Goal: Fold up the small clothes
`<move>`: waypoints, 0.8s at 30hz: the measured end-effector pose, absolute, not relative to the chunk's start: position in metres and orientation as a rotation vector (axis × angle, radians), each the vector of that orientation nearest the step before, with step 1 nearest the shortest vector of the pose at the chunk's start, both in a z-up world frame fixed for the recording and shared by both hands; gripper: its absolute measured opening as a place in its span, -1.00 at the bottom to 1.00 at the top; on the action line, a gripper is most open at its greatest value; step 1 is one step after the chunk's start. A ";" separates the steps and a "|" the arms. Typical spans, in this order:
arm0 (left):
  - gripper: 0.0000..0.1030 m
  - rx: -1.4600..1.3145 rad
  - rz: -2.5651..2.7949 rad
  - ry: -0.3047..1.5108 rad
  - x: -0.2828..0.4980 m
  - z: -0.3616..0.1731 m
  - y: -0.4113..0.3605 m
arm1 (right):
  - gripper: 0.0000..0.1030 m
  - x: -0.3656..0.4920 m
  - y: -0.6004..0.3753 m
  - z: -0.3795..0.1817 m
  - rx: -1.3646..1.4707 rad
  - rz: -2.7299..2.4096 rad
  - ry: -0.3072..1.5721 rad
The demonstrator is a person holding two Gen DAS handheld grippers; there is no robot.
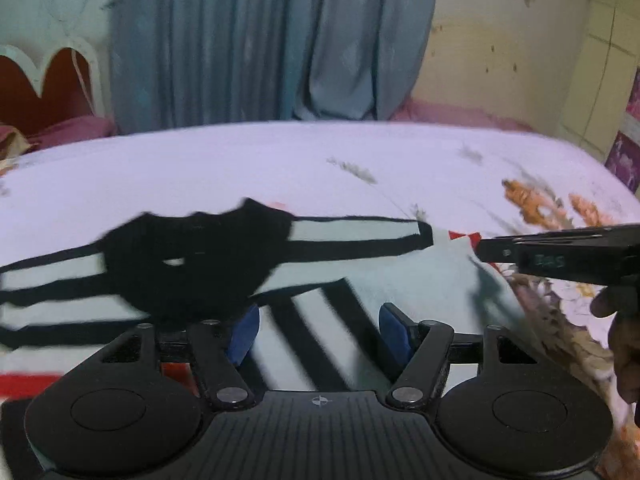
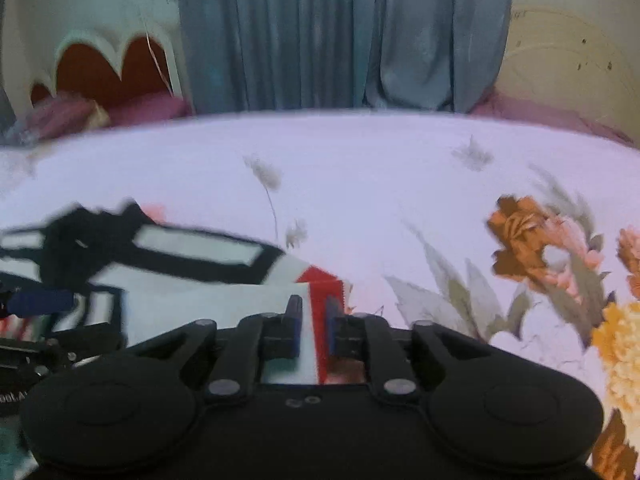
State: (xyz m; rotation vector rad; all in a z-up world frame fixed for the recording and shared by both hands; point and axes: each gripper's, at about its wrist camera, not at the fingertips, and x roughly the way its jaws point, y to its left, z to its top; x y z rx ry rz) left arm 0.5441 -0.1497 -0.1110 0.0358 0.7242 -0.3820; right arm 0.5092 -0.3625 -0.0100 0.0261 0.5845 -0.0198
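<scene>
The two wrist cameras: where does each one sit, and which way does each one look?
Left wrist: on the left gripper, jaws open, looking over the striped garment toward the curtain; the right gripper enters from the right.
Right wrist: on the right gripper, looking at the garment's red edge between its fingers.
Shared: garment, floral bedsheet, curtain.

Home bedroom, floral bedsheet (image 2: 360, 184), blue curtain (image 2: 340, 32), scalloped headboard (image 2: 112, 60)
</scene>
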 end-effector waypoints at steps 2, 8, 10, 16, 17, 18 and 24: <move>0.28 0.034 -0.341 0.735 0.534 -0.115 -0.136 | -0.64 0.486 -0.358 -0.010 0.044 0.023 0.563; 0.35 0.077 -0.286 0.750 0.529 -0.124 -0.144 | -0.61 0.482 -0.316 -0.034 -0.047 0.031 0.593; 0.35 0.085 -0.256 0.700 0.520 -0.111 -0.129 | -0.62 0.480 -0.311 -0.023 -0.004 0.090 0.563; 0.35 0.102 -0.084 0.758 0.520 -0.116 -0.068 | -0.38 0.502 -0.273 -0.035 -0.076 0.150 0.616; 0.44 0.058 -0.096 0.822 0.527 -0.126 -0.058 | -0.37 0.506 -0.269 -0.041 -0.091 0.135 0.623; 0.45 0.003 -0.116 0.801 0.526 -0.126 -0.047 | -0.35 0.507 -0.263 -0.038 -0.115 0.120 0.625; 0.45 -0.052 -0.022 0.703 0.495 -0.096 0.003 | -0.37 0.475 -0.263 -0.012 0.001 0.130 0.540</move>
